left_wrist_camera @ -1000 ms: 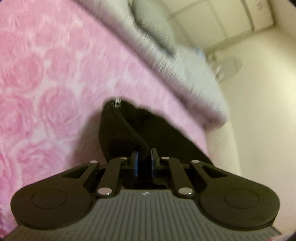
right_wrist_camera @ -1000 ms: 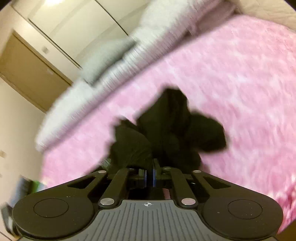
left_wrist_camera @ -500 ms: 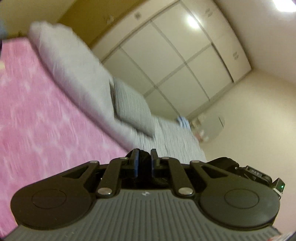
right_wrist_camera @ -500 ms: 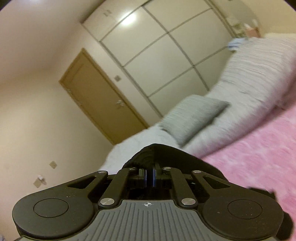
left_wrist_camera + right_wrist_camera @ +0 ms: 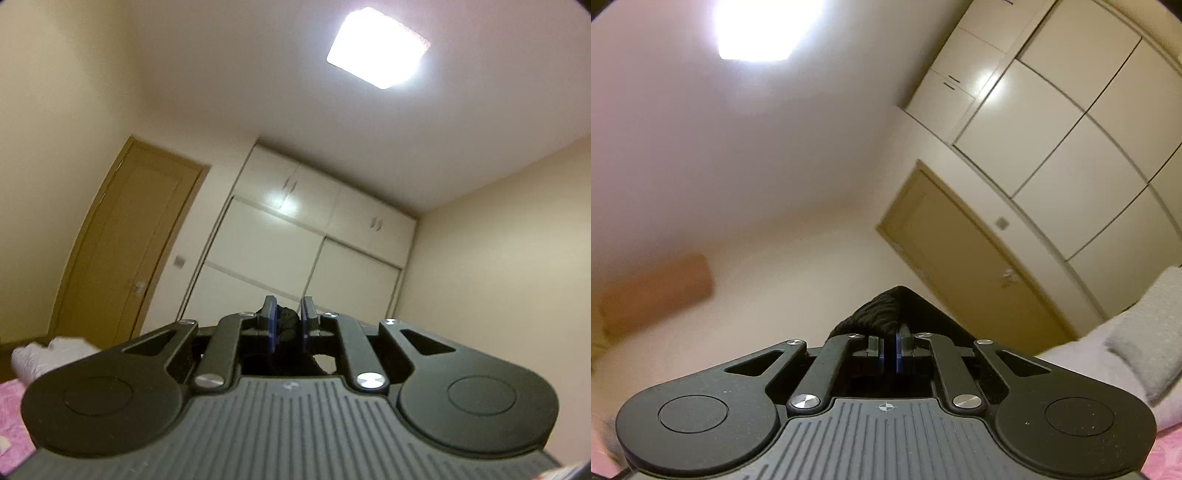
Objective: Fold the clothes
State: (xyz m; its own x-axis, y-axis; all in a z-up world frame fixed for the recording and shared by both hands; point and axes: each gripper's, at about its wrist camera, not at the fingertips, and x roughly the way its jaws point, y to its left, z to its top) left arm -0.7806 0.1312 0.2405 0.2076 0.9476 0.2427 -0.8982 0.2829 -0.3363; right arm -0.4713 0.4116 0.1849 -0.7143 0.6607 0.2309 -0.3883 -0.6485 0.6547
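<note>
Both tongs point up at the ceiling: my left gripper (image 5: 288, 323) pinches a wad of the black garment (image 5: 886, 310), my right gripper (image 5: 889, 349) clenches its edge at lower centre. It's soft, light and floppy; I'd grip corners.

We find no words, brand names or numbers to read in either view. The only marks are a small pale emblem on the left gripper (image 5: 287, 320) body and a crosshair symbol on the right gripper (image 5: 889, 350) body.
</note>
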